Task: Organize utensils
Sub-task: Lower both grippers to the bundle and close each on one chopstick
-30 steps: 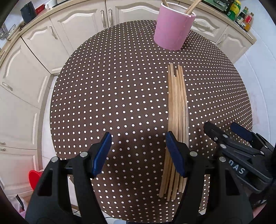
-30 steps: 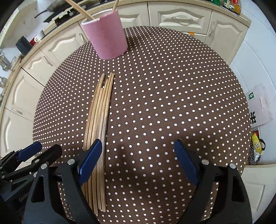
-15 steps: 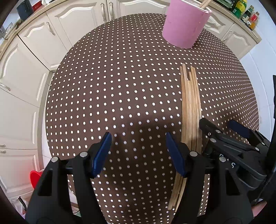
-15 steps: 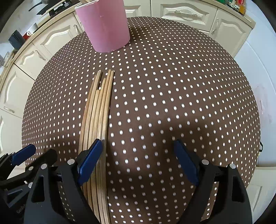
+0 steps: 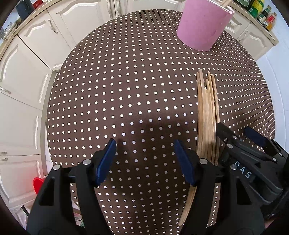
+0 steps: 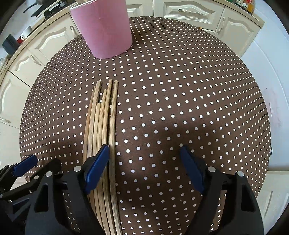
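From the left wrist view, the left gripper (image 5: 144, 159) had its fingers apart over bare polka-dot bench (image 5: 108, 94); the chopsticks (image 5: 207, 117) lay just to its right, long axis running away toward the pink holder (image 5: 202, 27). From the right wrist view, the right gripper (image 6: 144, 160) was closing, its left finger (image 6: 97, 166) over the bundle's near end, one outer stick between the fingers, none yet clamped; it looked the better placed

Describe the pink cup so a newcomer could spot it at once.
Start at the round table with the brown, white-dotted cloth. At its far edge, near the cream cabinets, stands the pink cup, upright beyond the tips of the chopsticks. It is the only pink, standing thing; the chopsticks lie flat.
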Available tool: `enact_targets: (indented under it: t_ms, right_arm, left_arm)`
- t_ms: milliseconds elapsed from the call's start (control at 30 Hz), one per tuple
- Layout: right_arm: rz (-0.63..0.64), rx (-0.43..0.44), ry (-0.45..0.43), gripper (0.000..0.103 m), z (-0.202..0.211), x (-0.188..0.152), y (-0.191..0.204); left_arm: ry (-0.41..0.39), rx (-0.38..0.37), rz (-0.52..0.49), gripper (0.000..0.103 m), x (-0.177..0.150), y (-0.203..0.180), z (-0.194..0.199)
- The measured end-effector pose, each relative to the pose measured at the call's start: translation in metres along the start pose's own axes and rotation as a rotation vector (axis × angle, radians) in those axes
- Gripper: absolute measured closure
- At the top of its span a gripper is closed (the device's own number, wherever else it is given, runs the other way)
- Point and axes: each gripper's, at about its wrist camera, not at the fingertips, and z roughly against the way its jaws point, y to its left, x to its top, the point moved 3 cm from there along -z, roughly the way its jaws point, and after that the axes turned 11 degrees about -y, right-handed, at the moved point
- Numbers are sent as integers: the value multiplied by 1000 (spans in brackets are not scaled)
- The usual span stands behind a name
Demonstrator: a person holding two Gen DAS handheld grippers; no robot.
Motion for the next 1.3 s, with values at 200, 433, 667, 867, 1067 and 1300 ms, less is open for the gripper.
enact_targets:
  t_ms: [200, 433, 667, 867, 1067, 1300]
  right_arm:
    - [8, 7, -59, 78, -2, 4, 11]
    - [-120, 111, -34, 98, -9, 8, -22]
    - [-134, 155, -1, 98, -18, 12, -35]
    - [-154, 185, 12, 98, -21, 13, -45]
    - [-168, 192, 18, 98, -10, 11, -49]
    - [-184, 177, 23, 98, -2, 10, -48]
  left_arm:
    - [3, -21, 10, 37, 5, 6, 1]
    - [3, -72, 3, 36, 10, 0, -3]
    - [25, -106, -20, 36, 20, -14, -9]
    - [64, -96, -39, 36, 20, -32, -26]
    - [60, -82, -67, 33, 26, -44, -38]
    - [112, -51, -71, 31, 39, -53, -52]
